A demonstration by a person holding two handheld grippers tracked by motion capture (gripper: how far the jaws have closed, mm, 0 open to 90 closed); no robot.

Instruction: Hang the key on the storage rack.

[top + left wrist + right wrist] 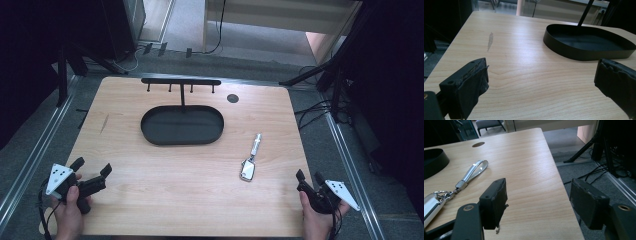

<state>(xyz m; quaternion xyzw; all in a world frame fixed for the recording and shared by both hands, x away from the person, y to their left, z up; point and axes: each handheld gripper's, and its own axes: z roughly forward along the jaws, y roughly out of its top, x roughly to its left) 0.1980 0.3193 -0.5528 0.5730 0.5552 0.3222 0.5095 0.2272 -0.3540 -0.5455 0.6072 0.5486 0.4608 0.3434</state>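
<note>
Counter [150, 200]: pale wood, rounded corners, a round grommet hole [232, 98] near its far edge. Black oval tray [182, 125] sits far-centre, a T-shaped hook rack [180, 81] rising from its back rim. Wide bare wood lies on the person's side of the tray.

Left hand-held gripper [92, 168]: held at the near-left corner, angled toward the tray, jaws apart, nothing between them. Right hand-held gripper [309, 176]: held at the near-right edge, right of the tray, jaws apart and empty; its outer jaw hangs past the counter edge.

Silver keychain [250, 159] with strap lies flat, near-right of the tray, well apart from both grippers.
</note>
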